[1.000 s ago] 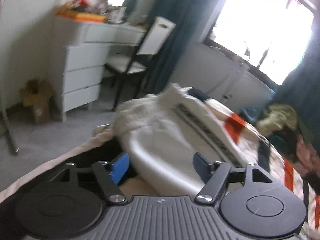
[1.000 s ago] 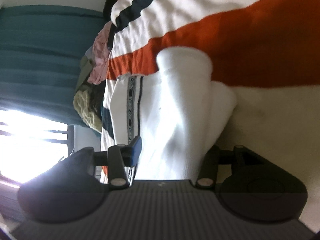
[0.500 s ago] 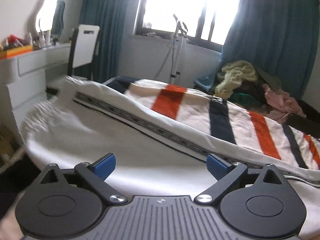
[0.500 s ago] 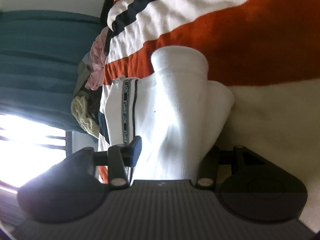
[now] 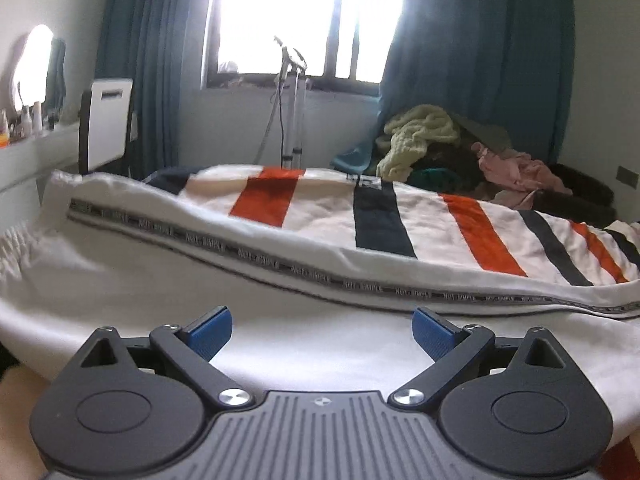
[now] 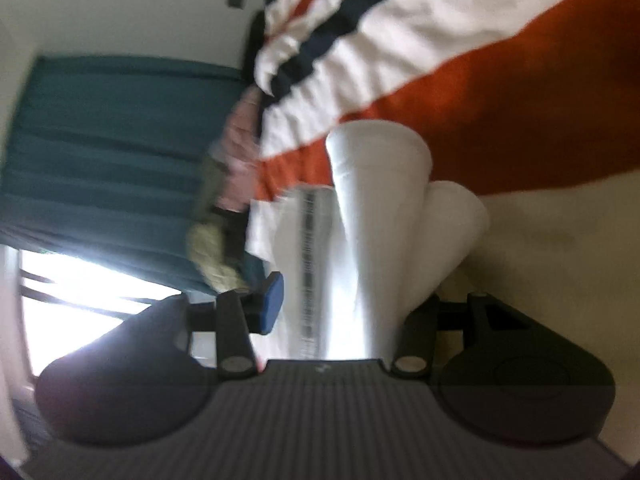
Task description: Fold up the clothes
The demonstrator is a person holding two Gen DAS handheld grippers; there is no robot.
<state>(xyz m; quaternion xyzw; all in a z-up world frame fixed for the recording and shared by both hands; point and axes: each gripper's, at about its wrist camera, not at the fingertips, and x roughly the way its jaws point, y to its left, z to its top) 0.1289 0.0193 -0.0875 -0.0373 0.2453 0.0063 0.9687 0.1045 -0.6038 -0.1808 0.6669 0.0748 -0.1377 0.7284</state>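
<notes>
One pair of white trousers point(image 5: 168, 276) lies stretched across a bed, over a single blanket point(image 5: 384, 216) striped in orange, navy and cream. One dark tape of lettering point(image 5: 280, 264) runs the length of the trouser leg, from the gathered waistband at the left edge to the far right.

The left gripper point(image 5: 322, 330) hangs low over the white cloth with its two blue-padded fingers point(image 5: 210, 330) spread wide, nothing between them; whether the pads touch the fabric cannot be told.

The right gripper point(image 6: 352, 306), seen in a blurred and sideways view, has the trousers point(image 6: 376, 232) running between its two fingers. Only one blue pad point(image 6: 270, 304) shows; the other is hidden behind the cloth, and whether the jaws actually pinch the cloth cannot be told. Two rounded white folds stand ahead of it, side by side, against the blanket point(image 6: 500, 92).

Behind the bed: one bright window point(image 5: 312, 16) flanked by two teal curtains point(image 5: 476, 56), one pile of unfolded clothes point(image 5: 452, 148) at the far side of the bed, one upright stand point(image 5: 294, 108) under the sill, one chair point(image 5: 106, 120) and one white dresser point(image 5: 36, 152) at left.
</notes>
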